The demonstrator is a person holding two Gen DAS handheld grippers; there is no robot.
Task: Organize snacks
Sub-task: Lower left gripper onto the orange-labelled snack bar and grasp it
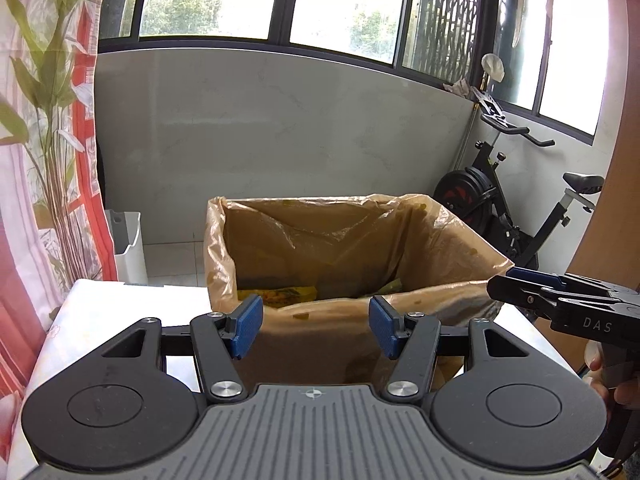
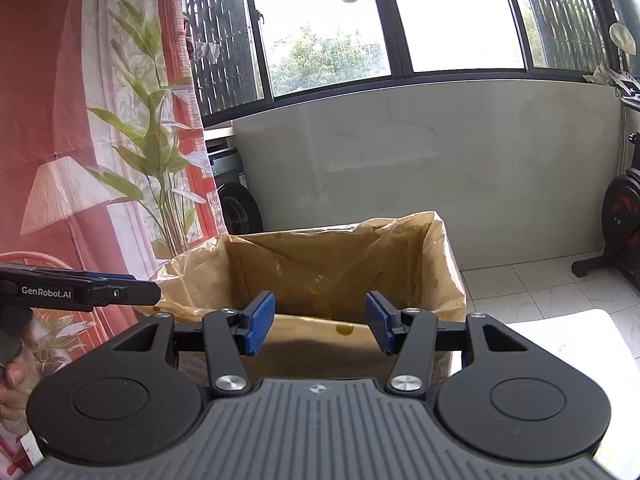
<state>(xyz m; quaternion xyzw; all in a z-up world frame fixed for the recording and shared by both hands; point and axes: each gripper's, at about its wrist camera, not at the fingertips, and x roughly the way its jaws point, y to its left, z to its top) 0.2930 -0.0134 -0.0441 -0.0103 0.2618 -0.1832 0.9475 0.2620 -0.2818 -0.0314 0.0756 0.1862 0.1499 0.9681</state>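
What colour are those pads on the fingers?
Blue, on black fingers; clearest in the left wrist view.

a brown cardboard box [image 1: 320, 344] wears a translucent amber plastic liner [image 1: 452, 240], with a yellow printed snack packet [image 1: 288, 294] inside. the curtain [image 2: 80, 120] shows red and white panels with green leaves. black grippers carry blue ribbed pads [image 2: 262, 322].

"DAS" on right hand-held gripper [image 1: 516, 286] | "GenRobot.AI" on left hand-held gripper [image 2: 136, 293]
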